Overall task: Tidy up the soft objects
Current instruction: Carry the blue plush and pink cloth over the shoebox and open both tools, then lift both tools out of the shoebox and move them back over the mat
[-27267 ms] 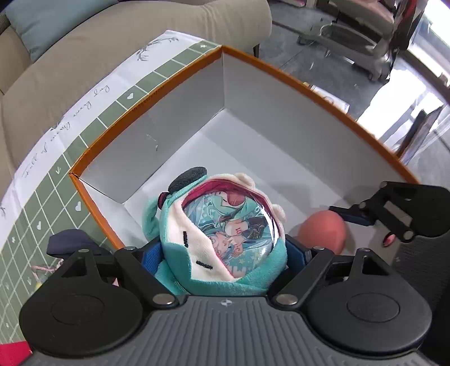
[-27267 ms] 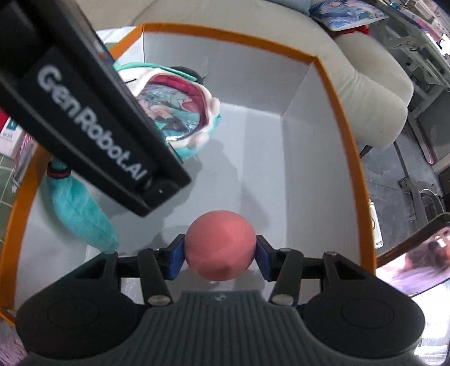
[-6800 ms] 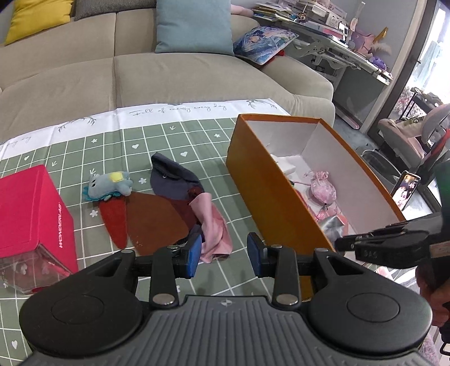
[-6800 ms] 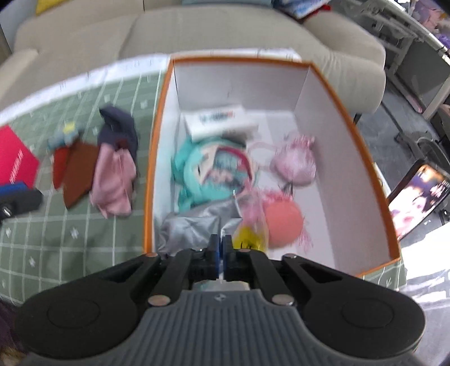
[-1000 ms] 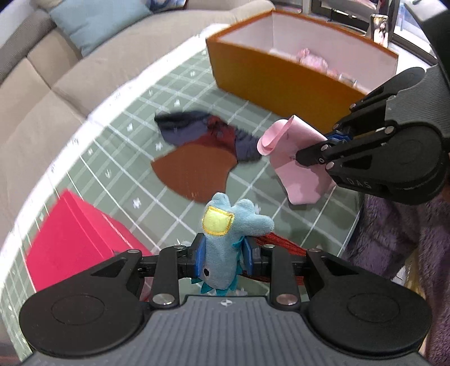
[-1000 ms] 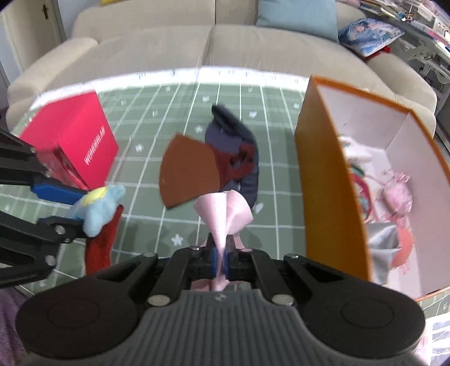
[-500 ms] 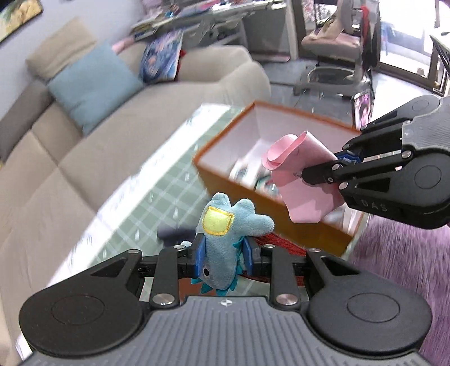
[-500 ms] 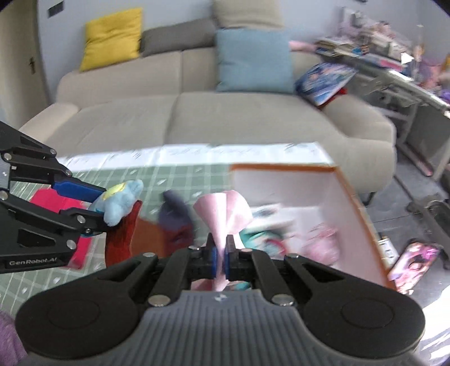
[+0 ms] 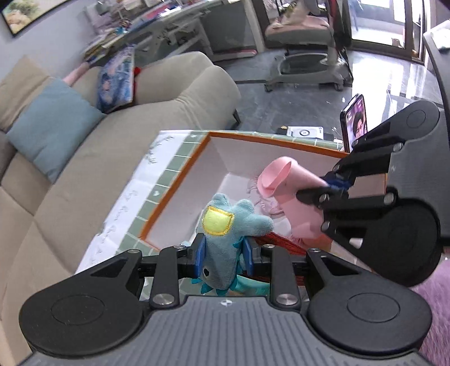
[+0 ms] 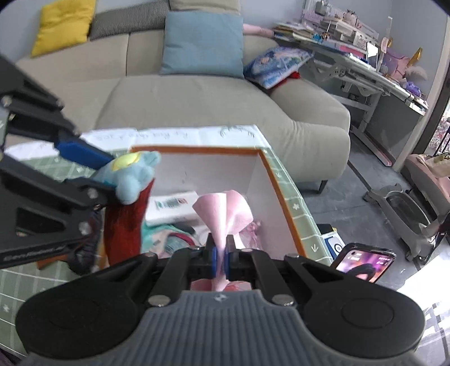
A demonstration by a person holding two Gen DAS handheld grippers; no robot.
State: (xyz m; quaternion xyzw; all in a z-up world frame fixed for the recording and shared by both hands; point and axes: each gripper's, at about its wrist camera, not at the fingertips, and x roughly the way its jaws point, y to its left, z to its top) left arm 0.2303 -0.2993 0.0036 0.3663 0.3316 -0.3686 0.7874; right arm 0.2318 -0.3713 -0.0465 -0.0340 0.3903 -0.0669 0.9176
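— What takes up most of the room?

— A long beige sofa point(image 10: 197, 93) behind the table, with a blue cushion point(image 10: 202, 42), a yellow cushion point(image 10: 63, 26) and a printed pillow point(image 10: 277, 66) on it. In front of it lies a green checked tablecloth point(image 10: 56, 277) with a white lettered border.

— And on the cloth?

— An orange box point(image 9: 174, 191) with white inner walls, open at the top. Inside it, seen from the right wrist, are a white carton point(image 10: 171, 207) with a barcode, a teal plush point(image 10: 166, 235) and something pink and frilly point(image 10: 250, 235), all partly hidden and blurred.

— Where are the tools?

— Both hang over the box. The left gripper point(image 9: 223, 252) is closed on a small blue plush toy point(image 9: 227, 233) with a yellow patch; its blue pads point(image 9: 199, 253) press the toy's sides, and the head sticks out past the fingertips. A red cloth point(image 10: 126, 222) dangles beneath the toy; I cannot tell whether the pads pinch it too.

— And the other one?

— The right gripper point(image 10: 221, 256) is clamped nearly flat on a pink cloth point(image 10: 225, 211), which flares up out of the narrow slit between the pads like a cone. From the left wrist that same cloth point(image 9: 292, 194) curls into a loose roll above the box's interior, just beside the blue toy but not touching it.

— Anything smaller nearby?

— A phone point(image 10: 362, 260) with a lit screen stands propped just past the box's right side, beside the table's edge.
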